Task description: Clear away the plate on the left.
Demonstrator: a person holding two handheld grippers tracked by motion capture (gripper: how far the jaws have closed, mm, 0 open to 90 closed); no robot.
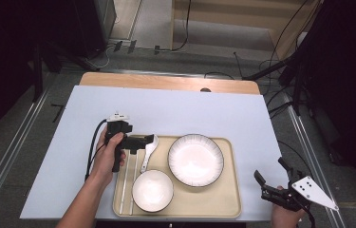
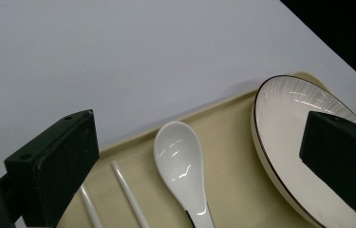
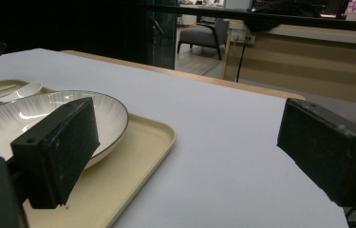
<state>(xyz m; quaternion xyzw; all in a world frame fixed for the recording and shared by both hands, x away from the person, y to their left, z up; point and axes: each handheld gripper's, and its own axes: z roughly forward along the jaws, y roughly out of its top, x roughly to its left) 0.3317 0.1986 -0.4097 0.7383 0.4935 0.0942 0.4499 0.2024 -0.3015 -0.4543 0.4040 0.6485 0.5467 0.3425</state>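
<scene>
A beige tray (image 1: 213, 199) lies at the front of the table. It carries a large white plate (image 1: 195, 159), a small white bowl (image 1: 152, 190), a white spoon (image 1: 148, 151) and a pair of white chopsticks (image 1: 128, 183). My left gripper (image 1: 143, 141) hovers over the tray's far left corner. In the left gripper view its jaws (image 2: 199, 142) stand wide open, with the spoon (image 2: 182, 166) lying between them, the chopsticks (image 2: 128, 194) to the left and the plate (image 2: 285, 128) to the right. My right gripper (image 1: 271, 171) is open beside the tray's right edge, holding nothing.
A white sheet (image 1: 166, 109) covers the table, with a wooden strip (image 1: 166, 81) at the far edge. In the right gripper view the plate (image 3: 33, 114) and tray rim (image 3: 133, 156) lie left of the open jaws (image 3: 190, 142). Cables and stands sit on the floor beyond.
</scene>
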